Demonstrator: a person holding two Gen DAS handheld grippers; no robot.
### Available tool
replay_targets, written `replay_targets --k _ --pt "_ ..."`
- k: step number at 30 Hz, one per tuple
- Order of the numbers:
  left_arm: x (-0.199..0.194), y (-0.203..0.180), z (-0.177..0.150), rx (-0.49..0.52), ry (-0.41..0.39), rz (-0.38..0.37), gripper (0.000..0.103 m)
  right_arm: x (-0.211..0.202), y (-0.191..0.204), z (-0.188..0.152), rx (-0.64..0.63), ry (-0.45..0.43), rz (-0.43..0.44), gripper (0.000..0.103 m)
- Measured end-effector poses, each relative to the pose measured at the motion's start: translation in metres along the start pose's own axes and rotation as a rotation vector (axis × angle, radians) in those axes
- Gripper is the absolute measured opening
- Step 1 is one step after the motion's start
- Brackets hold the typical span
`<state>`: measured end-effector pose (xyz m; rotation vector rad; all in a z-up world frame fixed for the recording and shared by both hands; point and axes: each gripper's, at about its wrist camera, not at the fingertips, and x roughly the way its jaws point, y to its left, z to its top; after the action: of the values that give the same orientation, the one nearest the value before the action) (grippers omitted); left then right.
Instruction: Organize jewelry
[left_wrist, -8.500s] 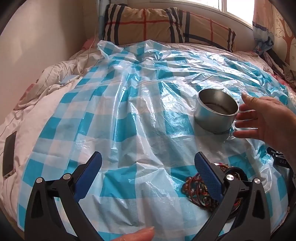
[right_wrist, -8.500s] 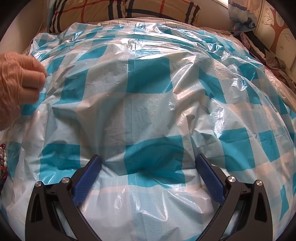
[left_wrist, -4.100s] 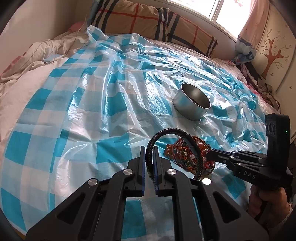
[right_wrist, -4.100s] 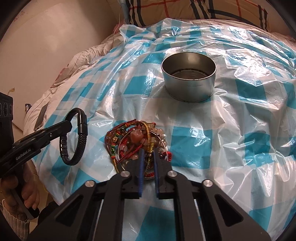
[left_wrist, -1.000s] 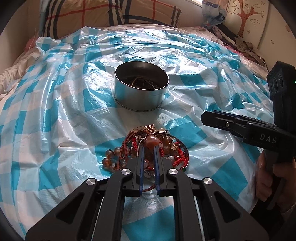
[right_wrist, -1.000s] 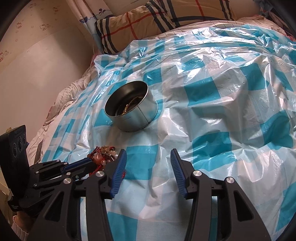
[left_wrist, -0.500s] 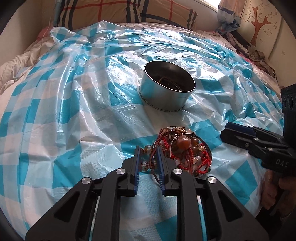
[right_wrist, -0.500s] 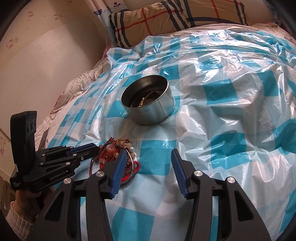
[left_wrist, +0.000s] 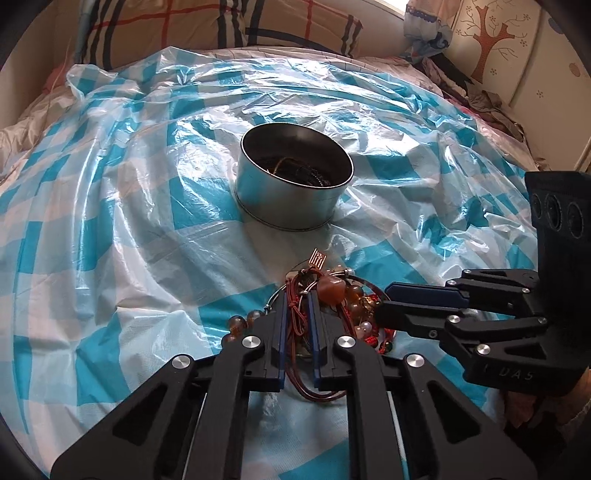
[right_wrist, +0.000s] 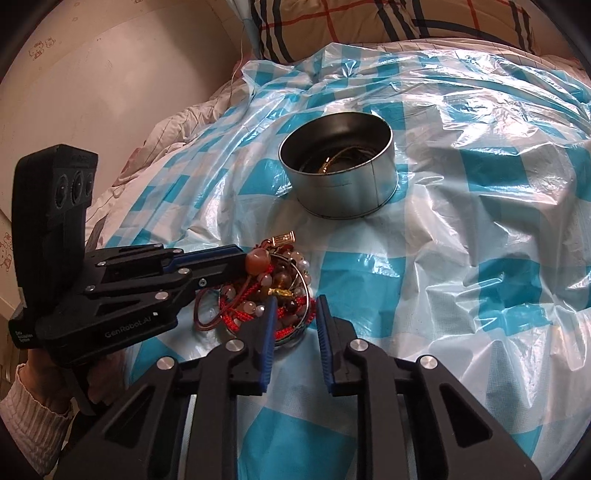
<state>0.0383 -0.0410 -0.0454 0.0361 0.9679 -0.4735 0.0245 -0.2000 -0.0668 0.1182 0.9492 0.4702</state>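
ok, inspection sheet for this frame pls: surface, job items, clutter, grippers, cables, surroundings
Surface: blue-and-white checked plastic sheet spread wrinkled over a bed.
Job's things: round metal tin upright on the sheet, some dark and gold jewelry already inside; tangled jewelry pile of beads, red cords and thin bangles lying in front of the tin, apart from it.
Clutter: nothing seen on the sheet besides these.
Grippers: left gripper at the pile with a brown cord between its jaws, jaws closing; right gripper closing over the pile's edge, pads not yet pressing.
Cables: nothing seen.
Surroundings: plaid pillow at the head of the bed, bare wall, heaped clothes on the far side.
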Motion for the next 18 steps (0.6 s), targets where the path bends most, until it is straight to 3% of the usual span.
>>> replay_targets --k 2,7,18 --pt "-0.011 0.003 -0.004 -0.022 -0.019 0.002 0.002 -0.001 -0.004 0.000 0.018 -0.003 0.009 0.021" --pt "-0.037 0.017 -0.009 -0.080 -0.058 -0.012 0.002 0.001 -0.008 0.002 0.036 0.000 0.006 0.021" --pt "-0.046 0.031 -0.020 -0.118 -0.044 -0.008 0.002 -0.002 -0.014 0.004 0.068 -0.024 0.012 0.021"
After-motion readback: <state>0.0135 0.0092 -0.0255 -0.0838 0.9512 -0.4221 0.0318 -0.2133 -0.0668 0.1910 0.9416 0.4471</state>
